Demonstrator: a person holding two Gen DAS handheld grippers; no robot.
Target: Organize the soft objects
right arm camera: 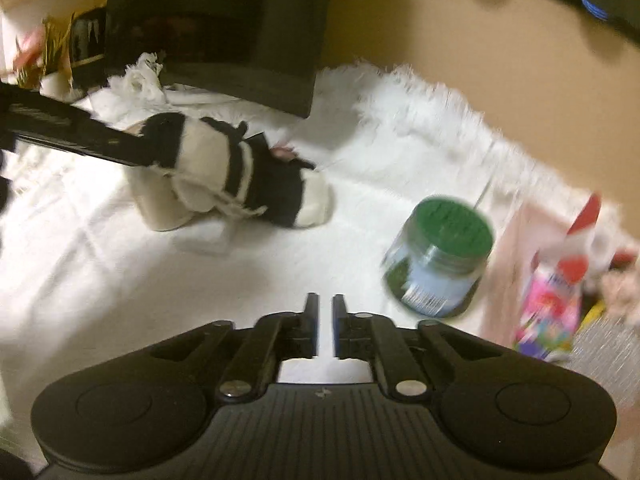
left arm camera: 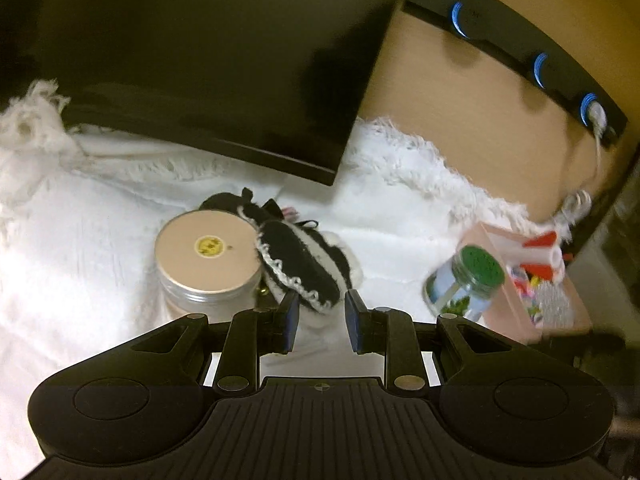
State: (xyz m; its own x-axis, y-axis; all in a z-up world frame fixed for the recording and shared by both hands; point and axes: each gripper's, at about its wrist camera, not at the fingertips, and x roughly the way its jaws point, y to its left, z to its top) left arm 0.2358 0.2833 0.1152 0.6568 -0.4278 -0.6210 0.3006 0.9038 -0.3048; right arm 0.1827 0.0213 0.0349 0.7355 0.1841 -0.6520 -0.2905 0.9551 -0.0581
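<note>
Two handheld grippers over a white fluffy cloth, one holding a soft toy.

Nearest, the right gripper [right arm camera: 326,326] hangs with fingers nearly together, nothing between them. The left gripper [left arm camera: 322,320] is clamped on a black-and-white plush toy [left arm camera: 298,264], lifted just beside the gold-lidded tin [left arm camera: 206,250]. Right of the tin stands a green-lidded jar [right arm camera: 440,256]; beyond it, a pink box [left arm camera: 504,280] of colourful items. Behind the tin sits a dark screen [left arm camera: 208,60].
</note>
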